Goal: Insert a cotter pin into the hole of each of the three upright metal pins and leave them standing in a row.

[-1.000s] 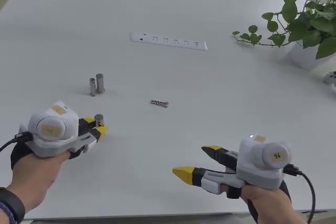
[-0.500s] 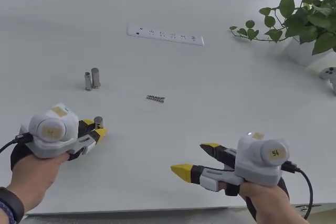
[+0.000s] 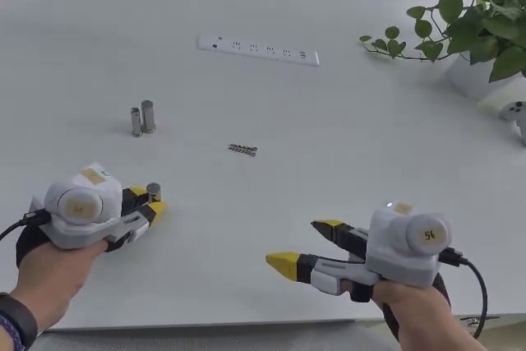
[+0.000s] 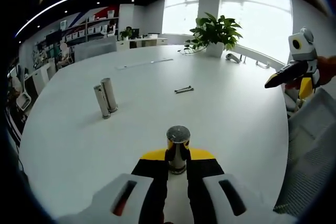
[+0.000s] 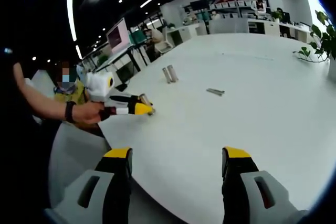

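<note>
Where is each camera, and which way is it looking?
Head view: on the person's head, looking down at the table; left claw, right claw and hands show.
Left gripper view: on the left claw, looking along its jaws at the metal pin it grips.
Right gripper view: on the open right claw, facing the left claw.
All share the two standing pins.

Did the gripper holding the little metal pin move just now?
Yes. In the head view the left gripper pulled back toward the near edge of the table: the gap from its pin to the two standing pins grew.
</note>
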`<state>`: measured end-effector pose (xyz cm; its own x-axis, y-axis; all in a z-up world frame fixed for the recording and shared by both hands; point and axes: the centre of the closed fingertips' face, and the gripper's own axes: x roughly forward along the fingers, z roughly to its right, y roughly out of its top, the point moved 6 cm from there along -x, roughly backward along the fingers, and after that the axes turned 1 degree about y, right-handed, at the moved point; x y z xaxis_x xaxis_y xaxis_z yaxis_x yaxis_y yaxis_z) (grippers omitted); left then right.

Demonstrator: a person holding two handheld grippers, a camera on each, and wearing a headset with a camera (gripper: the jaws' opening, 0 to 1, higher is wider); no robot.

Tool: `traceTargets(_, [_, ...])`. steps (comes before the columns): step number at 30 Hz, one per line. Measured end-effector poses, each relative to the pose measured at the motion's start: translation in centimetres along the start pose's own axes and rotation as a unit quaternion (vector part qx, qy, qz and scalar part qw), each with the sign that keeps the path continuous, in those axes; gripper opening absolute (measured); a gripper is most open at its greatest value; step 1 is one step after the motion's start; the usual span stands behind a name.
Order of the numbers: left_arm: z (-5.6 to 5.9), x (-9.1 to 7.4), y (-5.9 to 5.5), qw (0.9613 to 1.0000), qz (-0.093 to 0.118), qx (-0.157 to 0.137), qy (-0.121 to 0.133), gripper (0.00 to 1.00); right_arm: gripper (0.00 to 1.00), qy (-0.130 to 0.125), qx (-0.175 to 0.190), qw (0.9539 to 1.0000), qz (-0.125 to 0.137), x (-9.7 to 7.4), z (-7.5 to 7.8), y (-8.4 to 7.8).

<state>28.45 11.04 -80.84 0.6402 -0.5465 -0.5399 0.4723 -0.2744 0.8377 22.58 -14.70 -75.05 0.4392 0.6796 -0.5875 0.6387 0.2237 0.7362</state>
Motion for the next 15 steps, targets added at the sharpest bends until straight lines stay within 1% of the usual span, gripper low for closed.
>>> traceTargets(8, [0.27, 0.02, -0.03, 0.9999, 0.002, 0.009, 0.006, 0.11, 0.71, 0.001, 0.001, 1.0, 0.001, 0.07, 0.08, 0.05])
traceTargets(15, [0.29, 0.05, -0.02, 0.9999, 0.003, 0.008, 0.01, 0.12, 0.71, 0.0, 0.0, 1.0, 0.002, 0.04, 0.13, 0.12])
